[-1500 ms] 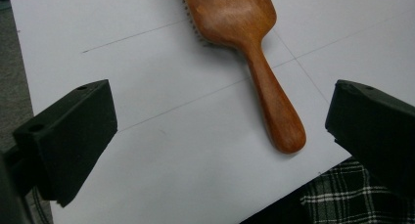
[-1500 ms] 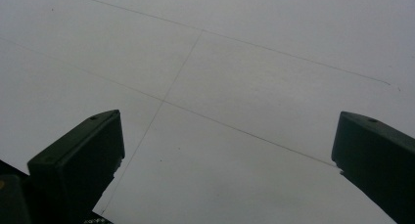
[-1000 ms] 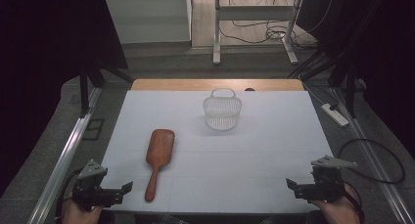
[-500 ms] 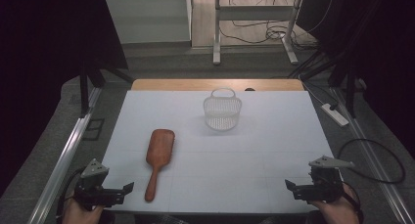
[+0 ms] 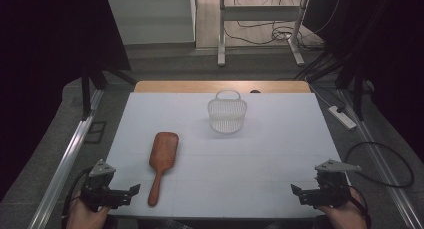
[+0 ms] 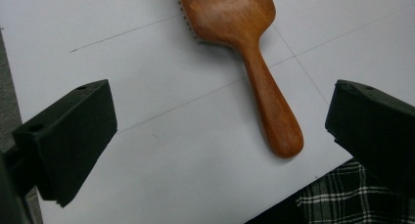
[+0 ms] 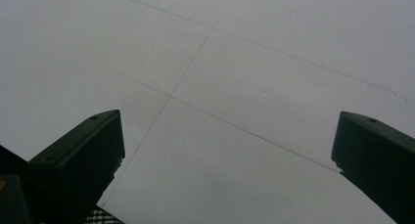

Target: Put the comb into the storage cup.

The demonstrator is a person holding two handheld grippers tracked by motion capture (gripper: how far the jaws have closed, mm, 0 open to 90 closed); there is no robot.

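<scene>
Left gripper (image 5: 131, 191) jaws apart beside wooden hairbrush (image 5: 161, 161) handle (not touching); right gripper (image 5: 297, 191) jaws apart

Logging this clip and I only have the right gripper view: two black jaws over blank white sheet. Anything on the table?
Observer: Yes, a brown wooden paddle hairbrush lies near the left gripper, handle toward the person.
Operator: Bristles up or down?
Observer: Down; the left gripper view shows bristle tips under the head's edge.
Operator: Is the left gripper holding it?
Observer: No, its jaws stand wide open, short of the handle.
Operator: Anything else?
Observer: A small white plastic basket stands upright at the far side of the white table.
</scene>
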